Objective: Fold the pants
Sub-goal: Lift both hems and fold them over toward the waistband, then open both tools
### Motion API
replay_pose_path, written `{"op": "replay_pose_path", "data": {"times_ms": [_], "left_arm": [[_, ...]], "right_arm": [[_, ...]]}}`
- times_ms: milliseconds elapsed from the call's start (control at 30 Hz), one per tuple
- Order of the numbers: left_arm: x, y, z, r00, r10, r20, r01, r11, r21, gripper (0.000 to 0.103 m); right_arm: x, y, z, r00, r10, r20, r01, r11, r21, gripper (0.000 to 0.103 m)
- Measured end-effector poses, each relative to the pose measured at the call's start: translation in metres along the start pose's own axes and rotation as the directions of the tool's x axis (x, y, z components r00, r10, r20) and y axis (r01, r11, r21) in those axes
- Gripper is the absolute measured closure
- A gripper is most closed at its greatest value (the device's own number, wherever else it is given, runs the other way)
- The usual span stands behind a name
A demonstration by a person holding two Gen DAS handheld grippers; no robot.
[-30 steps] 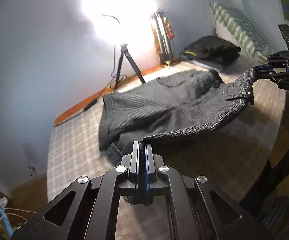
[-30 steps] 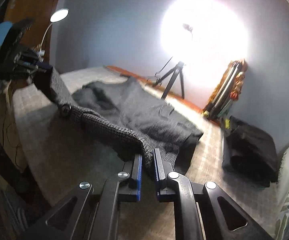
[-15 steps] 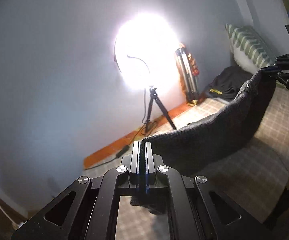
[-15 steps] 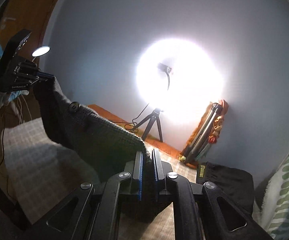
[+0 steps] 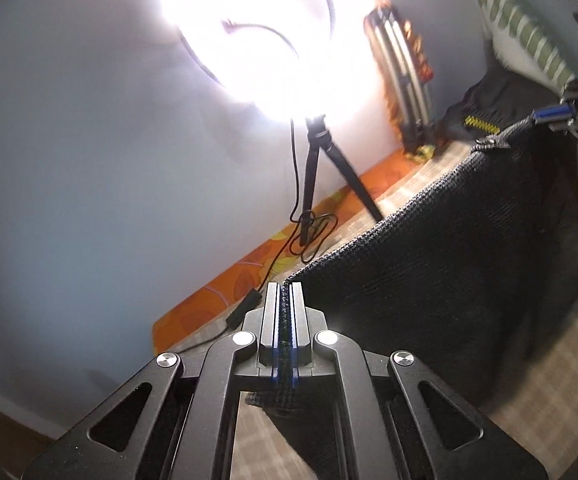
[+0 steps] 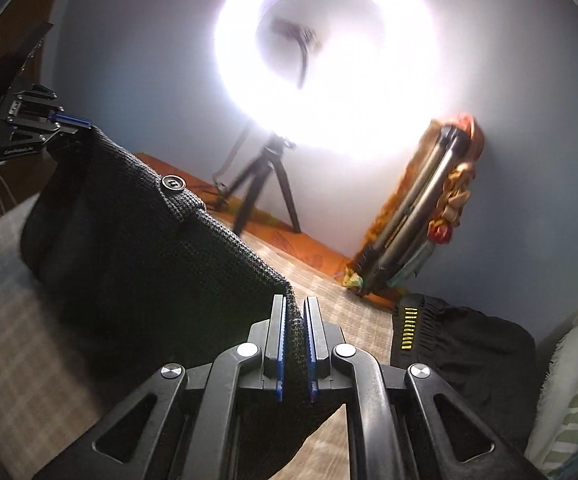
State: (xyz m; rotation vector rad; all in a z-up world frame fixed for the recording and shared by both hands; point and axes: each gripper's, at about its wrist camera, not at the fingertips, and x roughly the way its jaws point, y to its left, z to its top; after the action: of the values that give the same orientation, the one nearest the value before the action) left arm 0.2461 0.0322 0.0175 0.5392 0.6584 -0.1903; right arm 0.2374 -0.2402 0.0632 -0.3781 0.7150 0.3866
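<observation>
- Left tongs point(image 5: 285, 312): pressed together on one end of the waistband of the dark knitted pants point(image 5: 449, 264); the fabric edge sits between the two blue-edged fingers.
- Right tongs point(image 6: 293, 332): pinching the opposite end of the same waistband, with knit fabric filling the gap between the fingers.
- Pants: held up, stretched between both tongs, with the rest hanging down toward the checked bed cover point(image 6: 29, 360). The waistband button point(image 6: 173, 182) faces the right wrist camera.
- Beyond the pants: a folded black garment point(image 6: 461, 344) with a yellow mark lies on the bed, beside a green-striped pillow point(image 6: 577, 380).
- Far edge: an orange patterned strip point(image 5: 225, 296) runs along the wall.
- At the wall: a lit ring light point(image 6: 325, 52) on a tripod point(image 6: 265, 184), and a folded metal frame point(image 6: 421, 208) leaning just beside it.
</observation>
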Motion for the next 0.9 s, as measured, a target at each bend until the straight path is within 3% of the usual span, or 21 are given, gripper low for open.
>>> {"op": "replay_pose_path", "data": {"times_ms": [467,767,800,900], "left_arm": [[0.139,-0.011,-0.011,0.988,-0.009,-0.154,0.009,1.000,0.002,0.100],[0.160,0.000,-0.021,0.983,0.022,-0.181,-0.031,0.999,-0.045,0.097],[0.161,0.001,-0.019,0.984,0.021,-0.177,-0.030,0.998,-0.053,0.095],[0.143,0.016,-0.021,0.986,-0.006,-0.165,-0.013,0.994,-0.110,0.090]], "right_arm": [[0.137,-0.006,-0.015,0.984,-0.004,-0.176,0.000,1.000,-0.022,0.097],[0.168,-0.007,-0.027,0.973,0.003,-0.233,-0.002,1.000,0.003,0.096],[0.173,-0.010,-0.028,0.971,0.000,-0.237,0.001,1.000,0.007,0.094],[0.168,-0.016,-0.026,0.972,-0.029,-0.234,0.033,0.999,0.013,0.073]]}}
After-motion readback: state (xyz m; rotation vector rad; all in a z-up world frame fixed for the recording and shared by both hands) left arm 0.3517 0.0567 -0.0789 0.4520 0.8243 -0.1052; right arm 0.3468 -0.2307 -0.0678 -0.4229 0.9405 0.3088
